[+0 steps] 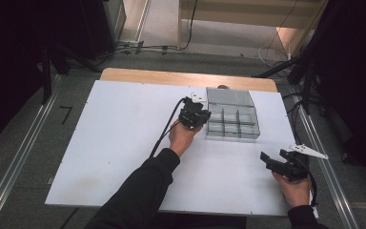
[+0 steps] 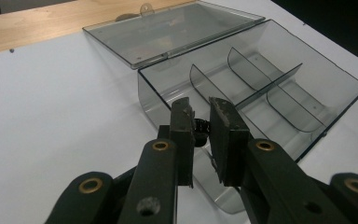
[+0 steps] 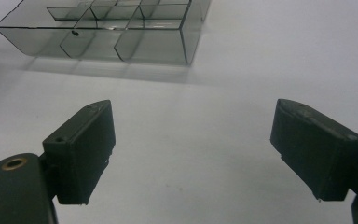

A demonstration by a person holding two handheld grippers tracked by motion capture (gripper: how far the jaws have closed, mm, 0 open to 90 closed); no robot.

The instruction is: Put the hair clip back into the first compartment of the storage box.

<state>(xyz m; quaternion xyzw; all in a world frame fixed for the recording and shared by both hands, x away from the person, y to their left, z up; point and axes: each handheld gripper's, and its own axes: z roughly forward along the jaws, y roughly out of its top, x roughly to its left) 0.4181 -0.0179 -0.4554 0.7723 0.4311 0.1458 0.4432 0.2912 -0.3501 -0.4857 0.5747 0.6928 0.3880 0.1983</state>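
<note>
Jaws of the left gripper (image 2: pixel 200 135) stand nearly together, pinching a small black object (image 2: pixel 200 127) between the pads; what the piece is cannot be told, as little of it shows. It hangs just over the near left corner of a clear smoky plastic organiser box (image 2: pixel 261 88). In the high view the left gripper (image 1: pixel 194 114) sits at the box's (image 1: pixel 232 121) left edge, on the white tabletop (image 1: pixel 119 138).

The box lies open and flat, its hinged lid (image 2: pixel 168 30) folded back toward the far wooden strip of the tabletop. Its long axis runs left to right in the high view, with curved dividers splitting it into compartments in rows along that length. No brand, label or writing can be read on the box or the lid.

The right gripper (image 1: pixel 272 161) rests well apart from the box, near the tabletop's right front corner. In its own view the right gripper (image 3: pixel 191 154) has its jaws spread wide with nothing between them, pointing toward the box (image 3: pixel 121 28).
</note>
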